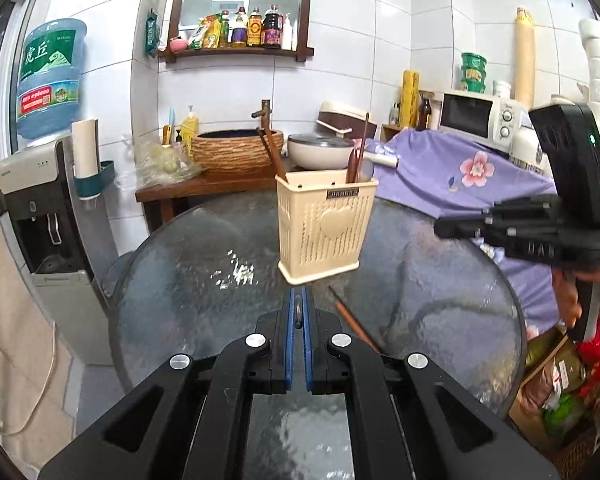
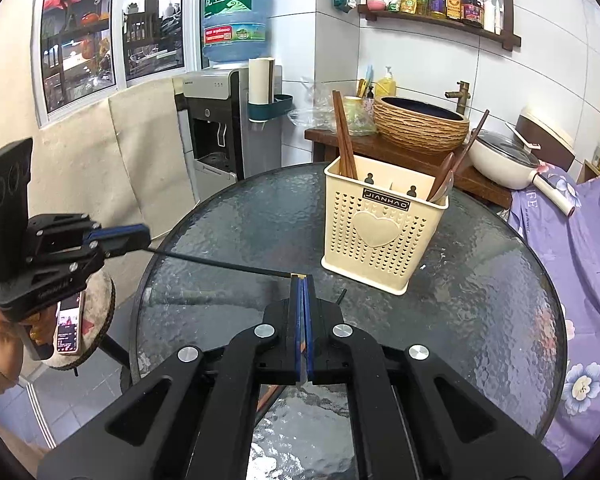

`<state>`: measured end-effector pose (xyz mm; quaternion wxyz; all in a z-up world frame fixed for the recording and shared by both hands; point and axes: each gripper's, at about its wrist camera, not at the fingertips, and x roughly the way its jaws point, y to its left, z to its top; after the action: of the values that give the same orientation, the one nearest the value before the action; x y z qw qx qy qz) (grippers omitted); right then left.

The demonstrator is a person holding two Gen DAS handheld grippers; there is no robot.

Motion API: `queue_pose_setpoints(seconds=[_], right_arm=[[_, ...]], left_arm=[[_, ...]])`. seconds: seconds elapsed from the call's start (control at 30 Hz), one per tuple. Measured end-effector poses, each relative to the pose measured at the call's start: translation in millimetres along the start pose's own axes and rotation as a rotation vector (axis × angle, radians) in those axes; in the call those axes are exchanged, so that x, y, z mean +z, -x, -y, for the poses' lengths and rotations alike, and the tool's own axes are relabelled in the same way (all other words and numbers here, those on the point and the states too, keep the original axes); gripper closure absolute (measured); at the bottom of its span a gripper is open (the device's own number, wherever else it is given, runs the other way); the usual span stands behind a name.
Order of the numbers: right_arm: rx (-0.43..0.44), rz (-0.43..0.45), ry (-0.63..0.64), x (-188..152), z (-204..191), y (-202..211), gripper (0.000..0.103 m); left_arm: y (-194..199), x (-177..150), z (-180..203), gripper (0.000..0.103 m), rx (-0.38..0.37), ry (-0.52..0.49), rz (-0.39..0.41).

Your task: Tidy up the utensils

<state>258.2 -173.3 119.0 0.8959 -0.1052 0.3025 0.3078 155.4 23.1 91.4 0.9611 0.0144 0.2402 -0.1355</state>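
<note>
Left tongs (image 2: 146, 240) clamp black chopstick (image 2: 220, 264); right tongs (image 2: 302, 280) pinch brown chopstick (image 1: 354, 322) (beside caddy (image 2: 384, 224)).

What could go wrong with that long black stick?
The left gripper pinches the black chopstick only at one end, so it might tilt or slip out. Its far tip could bump the rim of the cream basket instead of going in. The brown chopstick lying on the glass table might roll if nudged.
</note>
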Motion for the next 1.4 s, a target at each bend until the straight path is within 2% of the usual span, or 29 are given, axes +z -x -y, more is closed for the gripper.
queue_pose_setpoints(seconds=[0.23, 0.3, 0.37, 0.4, 0.43, 0.6, 0.73, 0.97, 1.1, 1.4], right_arm=[[-0.004, -0.019, 0.016, -4, -1, -12, 0.1], [0.015, -0.076, 0.053, -12, -8, -27, 0.097], [0.013, -0.096, 0.075, -21, -15, -37, 0.087], [0.025, -0.115, 0.083, -25, -19, -43, 0.073], [0.039, -0.139, 0.092, -31, -23, -51, 0.065], [0.058, -0.217, 0.075, -49, -28, -78, 0.065], [0.081, -0.262, 0.042, -63, -28, -85, 0.065], [0.072, -0.316, 0.016, -98, -33, -80, 0.065], [0.045, -0.316, 0.022, -116, -40, -68, 0.065], [0.017, -0.348, 0.019, -136, -45, -54, 0.065]], left_arm=[[-8, 16, 6, 0.1, -0.012, -0.007, 0.024], [-10, 15, 5, 0.1, -0.018, -0.001, 0.021], [-11, 13, 5, 0.1, -0.016, -0.002, 0.018], [-11, 12, 3, 0.1, -0.015, 0.0, 0.016], [-12, 11, 3, 0.1, -0.014, 0.003, 0.014], [-12, 9, -2, 0.1, -0.011, 0.012, 0.006], [-11, 10, -4, 0.1, -0.016, 0.014, 0.01], [-10, 7, -1, 0.1, -0.031, 0.005, 0.012], [-13, 3, 0, 0.1, -0.032, 0.006, 0.001], [-14, -2, -1, 0.1, -0.032, 0.016, -0.006]])
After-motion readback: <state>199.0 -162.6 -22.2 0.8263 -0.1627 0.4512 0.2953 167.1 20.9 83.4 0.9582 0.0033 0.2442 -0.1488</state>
